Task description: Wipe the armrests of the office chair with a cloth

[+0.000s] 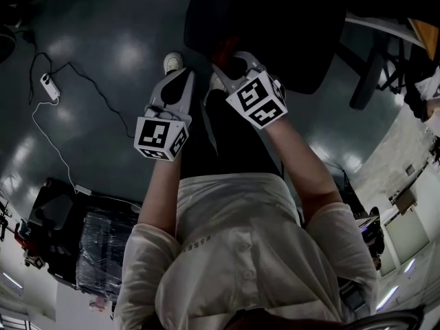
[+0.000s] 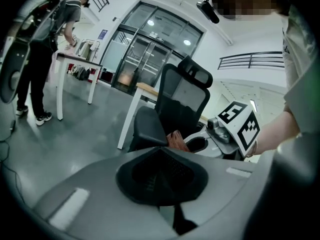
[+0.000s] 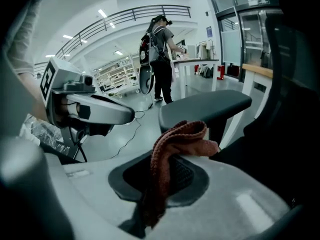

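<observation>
Floor cable: a thin white cord with a white power strip (image 1: pixel 47 82) lies on the dark glossy floor (image 1: pixel 117 33), well off to the left and clear of the work.
Left tongs: the grey left tongs (image 2: pixel 161 156) with the marker cube have their dark pads pressed together with nothing between them. They hang just beside the other pair, apparently idle and kept out of the wiping path.
Cloth: the rust-red knitted cloth (image 3: pixel 176 141) is pinched at its middle. A bunched fold stands out past the pads and a tail droops below. That leaves a soft wad in front, probably meant as the wiping face.
Right tongs: the grey right tongs (image 3: pixel 167 175) are clamped on the cloth and aimed at the chair.
Armrest: the dark grey padded armrest (image 3: pixel 205 108) sits just beyond the cloth, and I cannot tell whether the two touch.
Chair: the black mesh-backed office chair (image 2: pixel 182 96) faces the person, close ahead.
Stage: judging by the gap, wiping looks about to begin on this near armrest.
</observation>
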The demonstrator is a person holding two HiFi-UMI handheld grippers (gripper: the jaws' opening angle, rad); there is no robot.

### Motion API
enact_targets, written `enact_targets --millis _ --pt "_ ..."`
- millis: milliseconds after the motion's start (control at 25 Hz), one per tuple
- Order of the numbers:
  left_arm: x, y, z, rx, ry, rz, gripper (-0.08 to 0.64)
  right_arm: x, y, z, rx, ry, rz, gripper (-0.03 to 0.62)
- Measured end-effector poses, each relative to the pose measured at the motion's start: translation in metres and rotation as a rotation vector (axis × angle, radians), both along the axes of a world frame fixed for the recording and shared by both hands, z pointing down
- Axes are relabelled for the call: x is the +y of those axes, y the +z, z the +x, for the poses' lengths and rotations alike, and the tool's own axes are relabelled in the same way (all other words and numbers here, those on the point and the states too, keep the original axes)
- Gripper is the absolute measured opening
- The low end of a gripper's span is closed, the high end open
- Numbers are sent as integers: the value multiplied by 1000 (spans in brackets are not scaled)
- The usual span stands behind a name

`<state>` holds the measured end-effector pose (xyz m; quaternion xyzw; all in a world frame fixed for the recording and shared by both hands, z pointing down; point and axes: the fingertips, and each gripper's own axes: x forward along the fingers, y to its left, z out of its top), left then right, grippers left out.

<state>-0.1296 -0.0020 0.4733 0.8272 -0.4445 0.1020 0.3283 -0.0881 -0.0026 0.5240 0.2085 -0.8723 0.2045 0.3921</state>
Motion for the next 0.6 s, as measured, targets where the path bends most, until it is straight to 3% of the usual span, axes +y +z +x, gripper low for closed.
enact_targets --millis 320,440,600 --pt "5 -3 -27 0 -81 7 17 21 -4 -45 -71 27 -66 46" --pt "6 -3 -40 -3 -112 3 17 15 -14 -70 -111 6 -29 48" --pt "6 -7 -59 -17 -131 3 17 -10 -28 -93 -130 56 -12 48"
